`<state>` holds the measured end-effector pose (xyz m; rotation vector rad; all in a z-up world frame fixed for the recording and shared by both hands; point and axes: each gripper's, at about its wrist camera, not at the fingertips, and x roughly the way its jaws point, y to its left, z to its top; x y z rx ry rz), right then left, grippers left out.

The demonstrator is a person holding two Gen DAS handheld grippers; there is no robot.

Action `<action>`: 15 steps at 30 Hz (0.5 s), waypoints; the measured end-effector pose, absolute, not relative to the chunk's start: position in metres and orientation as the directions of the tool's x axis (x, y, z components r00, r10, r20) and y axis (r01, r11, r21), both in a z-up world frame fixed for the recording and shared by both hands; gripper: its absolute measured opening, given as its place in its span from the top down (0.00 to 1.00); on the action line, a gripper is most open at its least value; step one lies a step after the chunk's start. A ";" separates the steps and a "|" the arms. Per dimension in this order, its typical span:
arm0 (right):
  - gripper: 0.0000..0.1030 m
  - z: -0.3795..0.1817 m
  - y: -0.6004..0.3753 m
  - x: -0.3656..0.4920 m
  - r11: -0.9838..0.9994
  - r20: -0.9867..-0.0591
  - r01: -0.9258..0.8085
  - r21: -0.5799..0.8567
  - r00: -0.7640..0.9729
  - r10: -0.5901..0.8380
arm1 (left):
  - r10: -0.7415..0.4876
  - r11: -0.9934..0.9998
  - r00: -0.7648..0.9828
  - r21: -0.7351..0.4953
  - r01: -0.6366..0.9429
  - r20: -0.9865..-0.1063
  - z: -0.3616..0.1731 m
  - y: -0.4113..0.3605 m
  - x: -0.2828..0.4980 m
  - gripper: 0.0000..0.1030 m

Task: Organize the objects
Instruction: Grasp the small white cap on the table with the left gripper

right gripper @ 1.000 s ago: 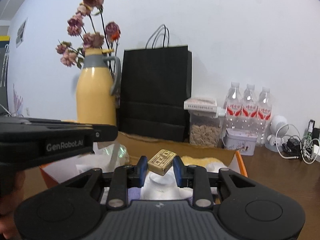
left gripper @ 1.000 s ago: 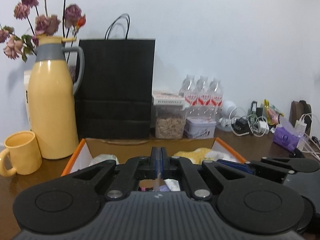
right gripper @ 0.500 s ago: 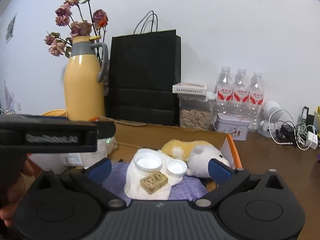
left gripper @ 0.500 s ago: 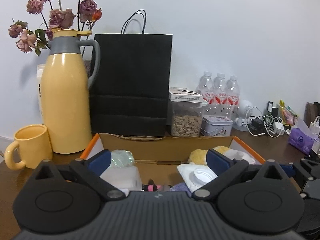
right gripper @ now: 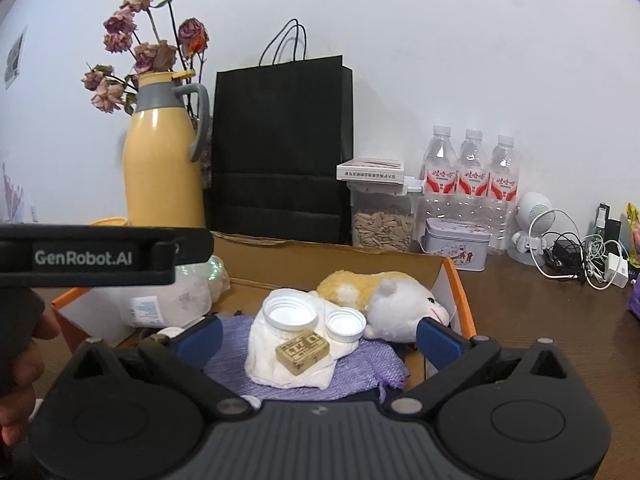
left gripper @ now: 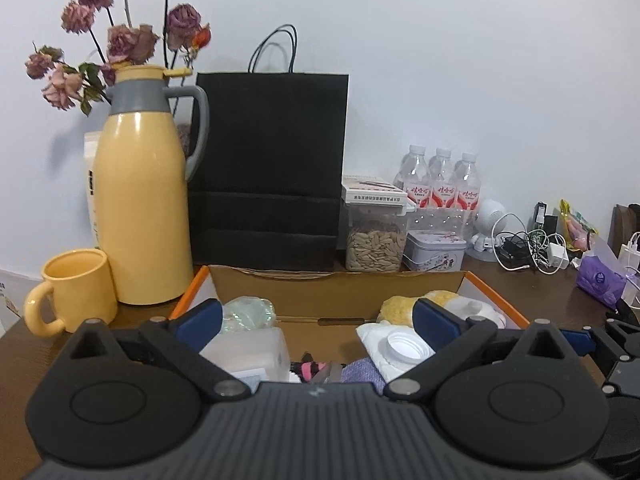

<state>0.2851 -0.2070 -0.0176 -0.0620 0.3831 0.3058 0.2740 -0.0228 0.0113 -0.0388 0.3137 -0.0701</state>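
- Fingers of the right hand-held gripper (right gripper: 318, 334) stand spread wide, grasping nothing; its blue pads (right gripper: 200, 334) flank the near part of a cardboard box (right gripper: 436, 266) without touching what lies inside.
- Between those pads, a small tan block (right gripper: 303, 351) with printed characters lies loose on a white cloth (right gripper: 288, 372), just in front of two white lids (right gripper: 290, 314), the larger on the left.
- The cloth lies on a purple mat (right gripper: 360, 372) in the box; a yellow-and-white plush toy (right gripper: 384, 294) lies just behind the lids, against the box's right wall.
- The left hand-held gripper (left gripper: 318, 320) is likewise released, jaws wide and empty, above the same box's near-left part, over a clear plastic container (left gripper: 248, 348) and a crumpled clear wrapper (left gripper: 250, 310).
- In the right wrist view the left tool's body crosses the left edge, with a person's hand (right gripper: 20, 368) on it.
- Behind the box on the brown tabletop (right gripper: 540, 320) stand a yellow thermos jug (left gripper: 144, 208) with dried roses (left gripper: 124, 40) behind it, a yellow mug (left gripper: 76, 290), a black paper bag (left gripper: 268, 160), a jar of seeds (left gripper: 374, 240), a small tin (left gripper: 434, 250) and three water bottles (left gripper: 442, 186).
- Farther right lies a tangle of chargers and cables (left gripper: 532, 248).
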 end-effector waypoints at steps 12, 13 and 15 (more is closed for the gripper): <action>0.00 -0.016 -0.206 0.241 0.949 -0.384 -0.314 -0.034 0.881 0.278 | -0.068 0.997 0.940 -0.049 0.055 -0.335 0.015 -0.004 0.225 0.00; 0.00 -0.016 -0.206 0.237 0.949 -0.389 -0.313 -0.039 0.880 0.274 | -0.066 0.997 0.936 -0.047 0.053 -0.345 0.014 -0.001 0.221 0.00; 0.00 -0.018 -0.205 0.228 0.949 -0.399 -0.312 -0.049 0.877 0.268 | -0.063 0.998 0.933 -0.045 0.050 -0.354 0.012 0.003 0.213 0.00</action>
